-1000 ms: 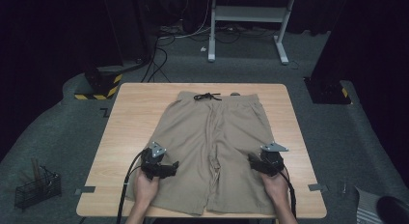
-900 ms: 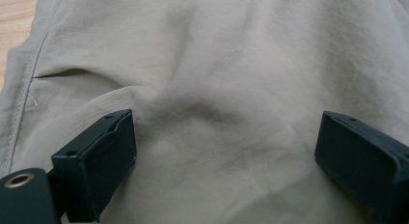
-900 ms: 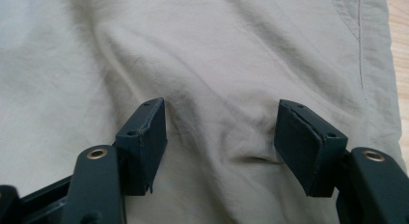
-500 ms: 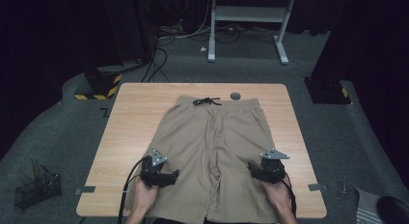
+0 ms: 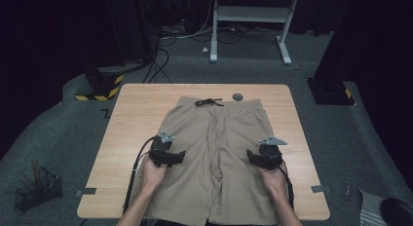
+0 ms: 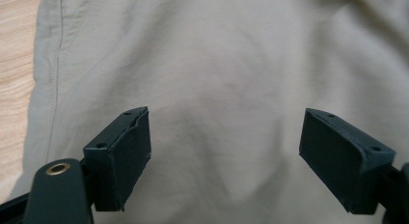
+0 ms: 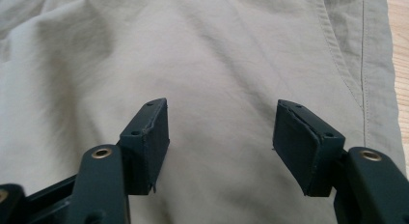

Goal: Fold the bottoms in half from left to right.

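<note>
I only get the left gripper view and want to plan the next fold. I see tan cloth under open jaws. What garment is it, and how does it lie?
Observer: A pair of shorts, spread flat on a wooden table, waistband at the far side.
Operator: Where is the other gripper?
Observer: The right gripper is over the right leg of the shorts, level with the left gripper over the left leg. Its jaws stand open too, no cloth between them.
Operator: Anything else on the table?
Observer: A small dark round thing lies just beyond the waistband, near the black drawstring.
</note>
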The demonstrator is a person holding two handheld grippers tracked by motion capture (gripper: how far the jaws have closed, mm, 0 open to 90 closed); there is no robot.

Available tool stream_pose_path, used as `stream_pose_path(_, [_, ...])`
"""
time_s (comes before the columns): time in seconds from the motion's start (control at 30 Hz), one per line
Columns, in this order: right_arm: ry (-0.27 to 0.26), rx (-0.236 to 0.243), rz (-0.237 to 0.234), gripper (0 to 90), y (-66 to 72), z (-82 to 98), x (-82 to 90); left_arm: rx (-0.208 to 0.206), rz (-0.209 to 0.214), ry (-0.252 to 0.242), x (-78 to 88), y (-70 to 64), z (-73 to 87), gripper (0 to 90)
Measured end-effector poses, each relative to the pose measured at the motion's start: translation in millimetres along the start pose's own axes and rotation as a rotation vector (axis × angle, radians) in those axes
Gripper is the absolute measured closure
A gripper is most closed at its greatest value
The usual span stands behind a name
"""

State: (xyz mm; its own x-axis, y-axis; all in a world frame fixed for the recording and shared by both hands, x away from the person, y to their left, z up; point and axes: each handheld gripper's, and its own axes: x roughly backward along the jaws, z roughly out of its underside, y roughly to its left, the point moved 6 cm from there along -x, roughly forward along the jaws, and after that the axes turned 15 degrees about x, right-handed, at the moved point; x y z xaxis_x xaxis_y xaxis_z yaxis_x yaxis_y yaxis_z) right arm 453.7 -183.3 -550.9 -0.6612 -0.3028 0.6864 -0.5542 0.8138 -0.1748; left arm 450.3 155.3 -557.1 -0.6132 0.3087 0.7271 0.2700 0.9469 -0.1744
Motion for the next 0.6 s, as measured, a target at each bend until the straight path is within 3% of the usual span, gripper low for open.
stream_pose_path(0.1, [0.027,0.010,0.004,37.8,0.5,3.4,-4.7,-0.007,-0.018,0.007,-4.6,2.0,3.7,17.9])
stream_pose_path(0.17, [0.039,0.021,0.004,37.5,2.6,6.9,-7.4,0.004,-0.004,-0.006,-4.0,3.5,5.8,17.2])
stream_pose_path(0.43, [-0.004,0.029,0.011,37.5,4.8,11.2,-5.9,-0.005,0.021,-0.068,-0.3,5.4,14.8,15.5])
stream_pose_path(0.6, [-0.007,0.033,0.011,37.5,4.8,11.4,-5.8,-0.006,0.019,-0.069,1.3,5.0,16.7,15.5])
